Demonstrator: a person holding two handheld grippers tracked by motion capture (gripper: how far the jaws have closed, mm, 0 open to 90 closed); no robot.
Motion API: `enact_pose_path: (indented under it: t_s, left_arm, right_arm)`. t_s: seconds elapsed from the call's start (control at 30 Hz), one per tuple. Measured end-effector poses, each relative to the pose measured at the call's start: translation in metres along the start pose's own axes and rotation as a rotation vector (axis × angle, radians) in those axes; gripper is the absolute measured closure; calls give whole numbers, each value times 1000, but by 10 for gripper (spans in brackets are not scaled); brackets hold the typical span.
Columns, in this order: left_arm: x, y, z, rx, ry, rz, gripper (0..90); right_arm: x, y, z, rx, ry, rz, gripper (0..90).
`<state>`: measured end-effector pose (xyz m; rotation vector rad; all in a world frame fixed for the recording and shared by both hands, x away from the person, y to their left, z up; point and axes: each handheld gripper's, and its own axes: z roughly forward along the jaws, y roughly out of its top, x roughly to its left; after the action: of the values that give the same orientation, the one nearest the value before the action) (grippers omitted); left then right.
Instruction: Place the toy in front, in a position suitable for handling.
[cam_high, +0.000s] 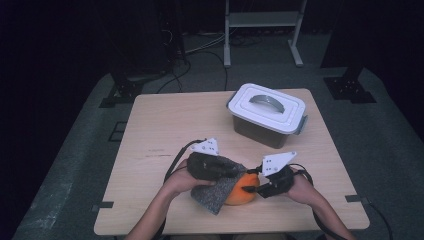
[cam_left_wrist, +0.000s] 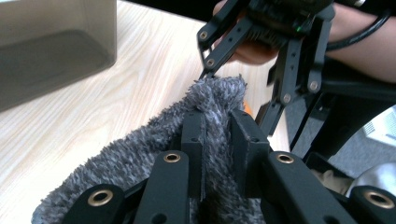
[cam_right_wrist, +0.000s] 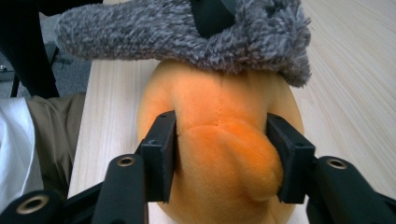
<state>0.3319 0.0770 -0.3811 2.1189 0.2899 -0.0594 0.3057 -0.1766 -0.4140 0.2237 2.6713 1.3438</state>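
Left gripper (cam_high: 239, 172) clamps a grey fuzzy cloth (cam_high: 216, 192) draped over an orange plush toy (cam_high: 241, 192), which the right gripper (cam_high: 254, 186) squeezes.

- Orange plush toy (cam_high: 243, 191) — its left part is hidden under the grey fuzzy cloth (cam_high: 216, 192) in the high view; lower edge cut off at frame bottom in the right gripper view.
- Container (cam_left_wrist: 51, 46), upper left of the left gripper view — cropped by the frame, lid out of frame.
- Cloth's lower end hidden behind the jaws there.

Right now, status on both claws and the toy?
Left claw shut on grey cloth. Right claw pinching orange toy, cloth draped over it. Lidded box well clear.
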Motion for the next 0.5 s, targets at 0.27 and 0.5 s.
enact_pose_path:
  t_s: [0.27, 0.5]
  left_arm:
    - [9, -17, -11, 7, 19, -49, 760]
    - [13, -32, -20, -4, 30, -83, 757]
  right_arm:
    - [-4, -11, -8, 8, 7, -10, 517]
    - [-10, -17, -12, -1, 16, 19, 515]
